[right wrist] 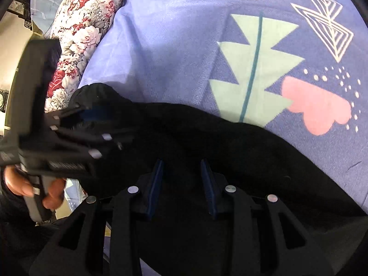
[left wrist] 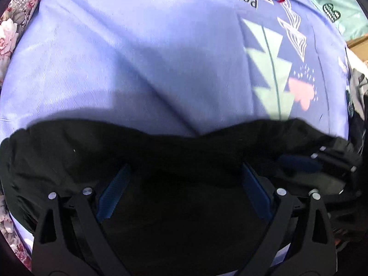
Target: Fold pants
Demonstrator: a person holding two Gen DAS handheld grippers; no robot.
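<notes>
Lying across the lower half of both views, the black pants (right wrist: 207,142) rest on a lilac bedsheet (right wrist: 161,46) printed with a pale green tree (right wrist: 253,69) and a pink heart (right wrist: 317,105). At far left in the right wrist view, a flowered pillow (right wrist: 87,27) borders the sheet, and below it a person's hand (right wrist: 30,186) steers the left hand-held gripper (right wrist: 92,115) onto the bunched end of the pants; in its own view its jaws stand wide, the cloth dark between them. At lower centre, the right hand-held gripper (right wrist: 184,179) hovers over the cloth with jaws narrow; whether they pinch any fabric I cannot tell. The risk: black folds hide their layers, so either gripper may catch just one layer, and the fold would come out skewed or slip.
</notes>
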